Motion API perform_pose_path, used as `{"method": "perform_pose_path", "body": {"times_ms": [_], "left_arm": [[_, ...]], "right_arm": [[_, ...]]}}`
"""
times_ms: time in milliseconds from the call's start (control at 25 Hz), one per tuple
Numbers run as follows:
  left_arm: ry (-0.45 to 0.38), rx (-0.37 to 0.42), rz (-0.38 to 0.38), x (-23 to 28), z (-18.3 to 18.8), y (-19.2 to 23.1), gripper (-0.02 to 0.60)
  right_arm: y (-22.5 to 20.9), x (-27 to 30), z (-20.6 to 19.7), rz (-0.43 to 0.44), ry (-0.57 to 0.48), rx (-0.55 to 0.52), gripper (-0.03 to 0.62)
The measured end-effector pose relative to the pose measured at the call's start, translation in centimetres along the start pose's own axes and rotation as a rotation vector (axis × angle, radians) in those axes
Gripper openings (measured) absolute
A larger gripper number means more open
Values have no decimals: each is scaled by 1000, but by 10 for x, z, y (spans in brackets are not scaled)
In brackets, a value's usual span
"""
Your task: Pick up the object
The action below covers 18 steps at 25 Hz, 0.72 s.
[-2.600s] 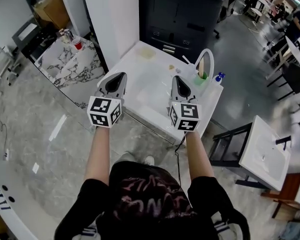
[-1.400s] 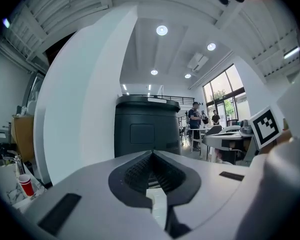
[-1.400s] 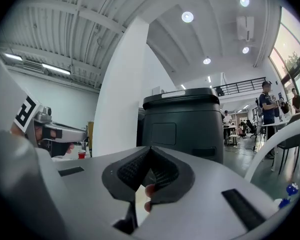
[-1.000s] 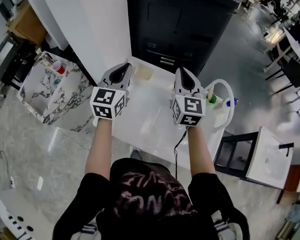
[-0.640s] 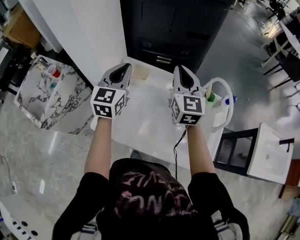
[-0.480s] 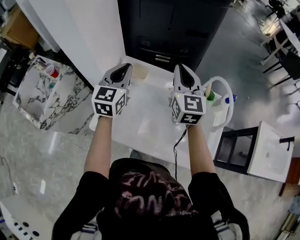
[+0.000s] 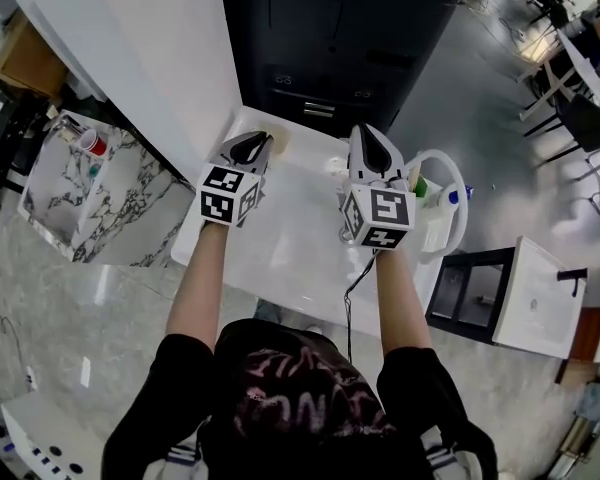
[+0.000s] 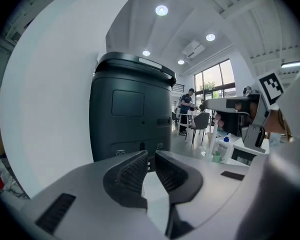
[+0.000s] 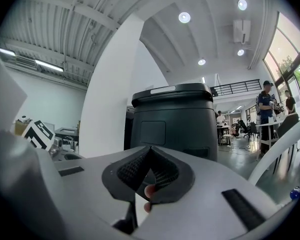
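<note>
Pale-tan, flat, 1x: the object (image 7: 284,144) lies on the white table (image 7: 280,258) at its far edge, nr the far-left corner. It is partly hidden behind the tips of the left gripper (image 7: 266,137), so contact can't be told. Neither gripper view shows it.

2x grippers, both over the table's far half, well apart. In the left gripper view the jaws have just been opening and now stand a narrow slit apart w/ nothing btwn the pads. The right gripper (image 7: 361,129) has its jaw tips pressed together and holds nothing; a fingertip (image 9: 149,190) shows through the gap lower down.

1x white basket (image 7: 438,236) w/ a hoop handle sits at the table's right edge, just right of the right gripper. It holds a green item (image 7: 420,190); the rest inside isn't clear. 1x blue-capped bottle (image 7: 466,195) shows just past the handle; in or beside the basket can't be told.

Bare white top runs from the near edge up btwn the grippers. The far edge meets 1x big dark machine (image 7: 350,38) and the far-left corner sits by a white pillar (image 7: 160,48). A black frame stand (image 7: 470,288) is close off the right edge. 1x marble-top table (image 7: 60,198) w/ 1x red cup (image 7: 93,143) stands well off the left edge.
</note>
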<state>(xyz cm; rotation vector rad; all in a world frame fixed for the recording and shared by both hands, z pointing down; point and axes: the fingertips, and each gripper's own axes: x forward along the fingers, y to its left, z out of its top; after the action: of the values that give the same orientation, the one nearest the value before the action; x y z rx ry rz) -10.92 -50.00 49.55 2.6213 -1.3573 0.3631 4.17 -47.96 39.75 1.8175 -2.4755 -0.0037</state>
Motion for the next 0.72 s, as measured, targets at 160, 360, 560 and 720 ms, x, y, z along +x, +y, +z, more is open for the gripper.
{"method": "perform_pose_path", "body": {"times_ms": [160,360,560,720], "left_arm": [[67,-2,-21,21,-26,-1,122],[180,11,-41,49,-63,3,179],[276,25,-68,74,-99,7,207],[354,59,-84,95,-126,12,215]], "right_arm": [[-6,2,-4,-9,7,1,14],[-16,8,-10,-24,21,7,14],[-24,16,-15,-35,29,6,14],[-29,22,-20,-40,35,2,14]]}}
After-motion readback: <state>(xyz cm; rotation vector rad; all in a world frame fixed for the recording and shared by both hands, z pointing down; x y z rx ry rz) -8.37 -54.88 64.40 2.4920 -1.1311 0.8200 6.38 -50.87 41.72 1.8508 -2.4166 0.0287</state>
